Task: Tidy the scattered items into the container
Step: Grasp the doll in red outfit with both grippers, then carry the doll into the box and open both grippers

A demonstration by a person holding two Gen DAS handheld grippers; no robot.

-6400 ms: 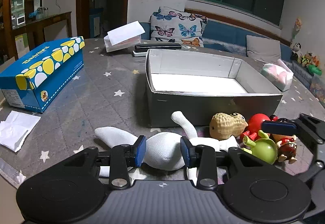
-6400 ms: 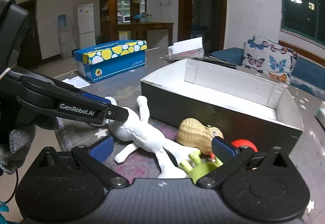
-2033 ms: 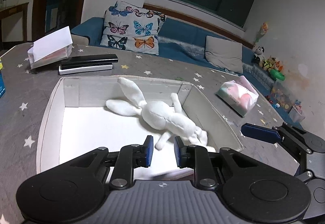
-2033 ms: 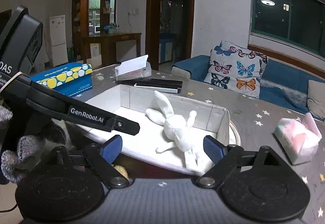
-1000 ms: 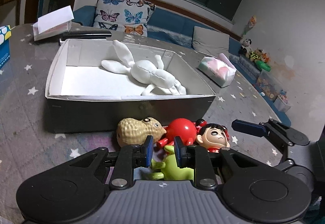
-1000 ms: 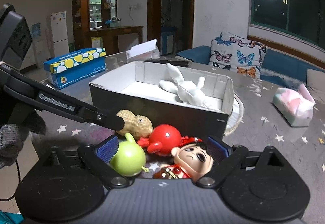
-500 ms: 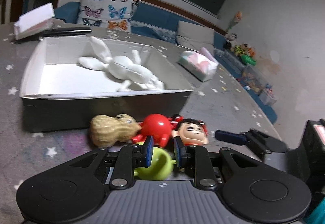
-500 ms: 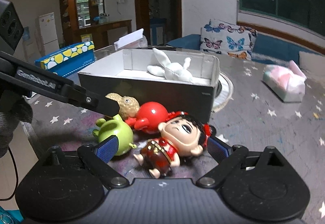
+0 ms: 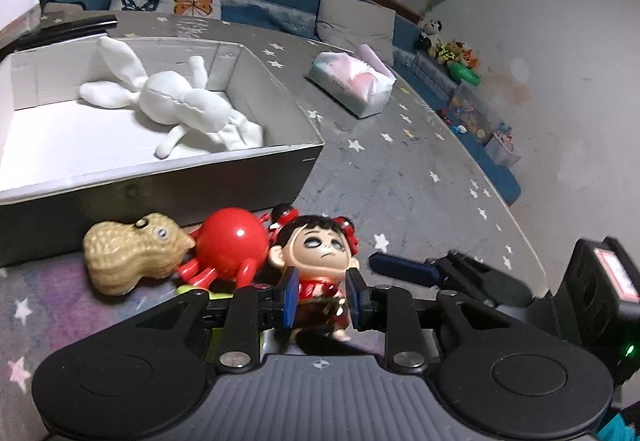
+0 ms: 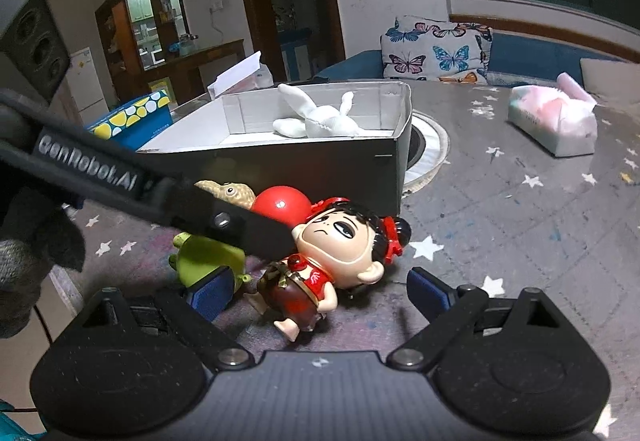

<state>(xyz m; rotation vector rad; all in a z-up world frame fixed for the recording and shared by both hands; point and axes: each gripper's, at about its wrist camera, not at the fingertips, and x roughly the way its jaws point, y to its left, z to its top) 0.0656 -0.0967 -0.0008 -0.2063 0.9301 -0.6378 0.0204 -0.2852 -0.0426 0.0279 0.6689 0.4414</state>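
The left gripper [image 9: 319, 300] is opening its jaws around the doll [image 9: 320, 255], not yet gripping (the rabbit [image 9: 176, 103] is already lying in the box [image 9: 296, 161]). The right gripper [image 10: 320, 291] is hovering wide open, empty. Next it needs closing, lifting, carrying boxward.

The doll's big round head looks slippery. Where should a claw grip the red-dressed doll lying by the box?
Probably the narrow red-dressed body below the head of the doll, coming from above with one pad on each flank. It lies on its back, feet toward the cameras, and the left claw, jaws opening, already straddles that body, which looks narrower than the head.
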